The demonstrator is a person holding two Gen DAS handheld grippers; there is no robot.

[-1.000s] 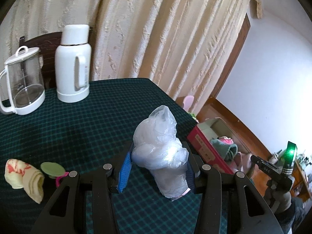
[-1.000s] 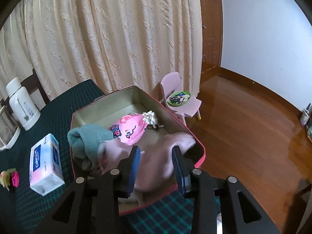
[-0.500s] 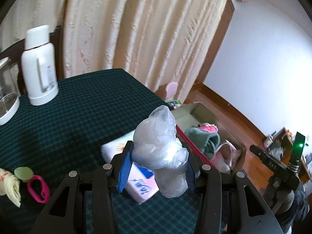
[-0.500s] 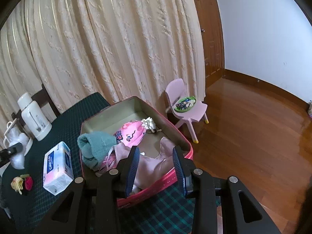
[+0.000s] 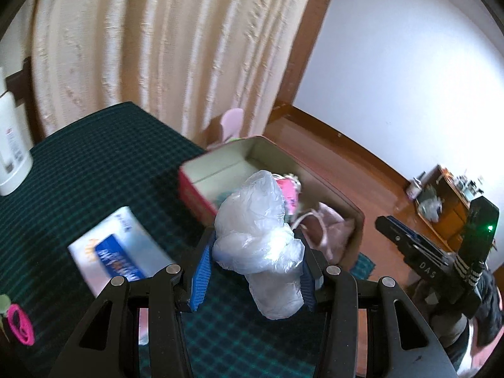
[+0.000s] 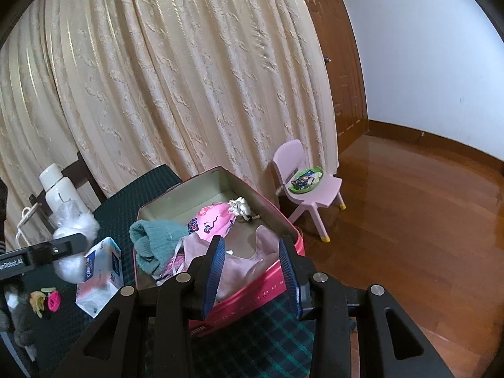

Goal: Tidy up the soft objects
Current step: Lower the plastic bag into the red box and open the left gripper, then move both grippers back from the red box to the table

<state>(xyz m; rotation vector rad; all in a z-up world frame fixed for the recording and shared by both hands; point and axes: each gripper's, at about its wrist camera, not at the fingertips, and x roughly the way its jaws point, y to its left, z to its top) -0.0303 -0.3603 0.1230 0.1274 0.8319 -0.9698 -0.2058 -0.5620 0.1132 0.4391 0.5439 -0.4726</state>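
My left gripper (image 5: 255, 267) is shut on a crumpled clear plastic bag (image 5: 258, 239) with white stuffing and holds it above the green checked tablecloth, close to the red box (image 5: 195, 195). The bag also shows in the right wrist view (image 6: 72, 236). The red box (image 6: 267, 283) holds a teal knit piece (image 6: 154, 239), a pink printed pouch (image 6: 211, 223) and a pale pink cloth (image 6: 249, 261). My right gripper (image 6: 250, 275) is open and empty, above the box's near wall.
A tissue pack (image 5: 116, 252) lies left of the box. Pink and green hair bands (image 6: 47, 299) lie near the table's left edge. A white thermos (image 6: 60, 189) stands at the back. A pink child's chair (image 6: 308, 189) stands on the wooden floor.
My left gripper has carried the plastic bag to the right, from near the thermos to the box. My right gripper has let go of the pale pink cloth and risen back from the box.
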